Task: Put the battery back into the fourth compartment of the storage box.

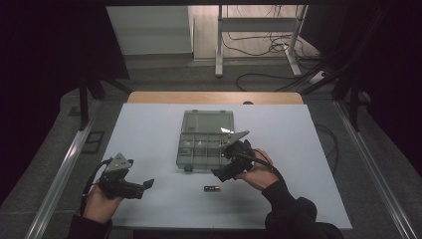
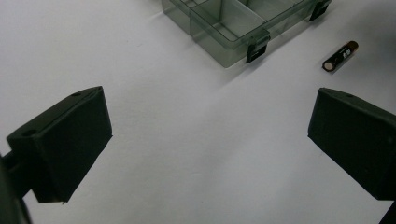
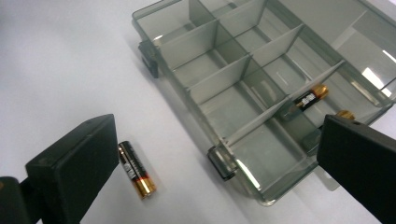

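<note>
White worktop (image 1: 149, 139) with a bare wooden strip at its far edge, dark curtains at both sides, and beyond it a pale floor with a metal frame (image 1: 259, 40) and loose cables. Near the front edge lies a battery (image 1: 211, 188), black with a copper-coloured end, flat on the sheet between the two hands; left tongs (image 1: 148, 183) wide open and empty at front left, right tongs (image 3: 219, 154) equally wide open, empty, poised over the battery and the box's near corner. Behind it, at mid-worktop, the smoky transparent box (image 1: 185, 155) stands open, lid laid back, with another battery (image 3: 309, 99) in a compartment.
</note>
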{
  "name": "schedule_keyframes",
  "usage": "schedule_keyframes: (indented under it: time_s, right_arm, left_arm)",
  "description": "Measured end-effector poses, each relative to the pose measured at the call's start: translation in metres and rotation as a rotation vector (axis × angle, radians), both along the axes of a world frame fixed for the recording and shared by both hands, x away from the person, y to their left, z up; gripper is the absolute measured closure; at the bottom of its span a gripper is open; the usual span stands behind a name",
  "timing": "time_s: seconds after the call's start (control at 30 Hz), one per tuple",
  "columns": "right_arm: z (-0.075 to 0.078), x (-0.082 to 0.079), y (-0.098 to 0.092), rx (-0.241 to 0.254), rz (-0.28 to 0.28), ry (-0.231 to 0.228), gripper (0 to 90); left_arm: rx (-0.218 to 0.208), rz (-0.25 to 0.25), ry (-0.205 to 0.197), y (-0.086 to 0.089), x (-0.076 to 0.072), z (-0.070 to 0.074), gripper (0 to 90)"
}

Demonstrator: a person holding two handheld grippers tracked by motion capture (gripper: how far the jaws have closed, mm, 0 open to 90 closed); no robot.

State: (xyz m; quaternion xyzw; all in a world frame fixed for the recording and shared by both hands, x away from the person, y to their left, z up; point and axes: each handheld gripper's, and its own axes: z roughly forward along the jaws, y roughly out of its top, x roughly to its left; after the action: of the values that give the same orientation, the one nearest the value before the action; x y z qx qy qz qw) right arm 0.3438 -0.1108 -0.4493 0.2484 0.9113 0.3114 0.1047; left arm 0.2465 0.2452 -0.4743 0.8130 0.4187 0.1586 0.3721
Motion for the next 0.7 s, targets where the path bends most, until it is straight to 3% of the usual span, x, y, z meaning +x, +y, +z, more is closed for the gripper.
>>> schedule_keyframes:
  time_s: [0.37, 0.7]
  right_arm:
    - [-0.009, -0.017, 0.010, -0.063, 0.038, 0.061, 0.3]
    - [-0.022, -0.027, 0.018, -0.118, 0.074, 0.055, 19.4]
  left_arm:
    - [0.002, -0.001, 0.001, 0.000, 0.000, 0.000, 0.0]
    - [0.001, -0.002, 0.001, 0.000, 0.000, 0.000, 0.1]
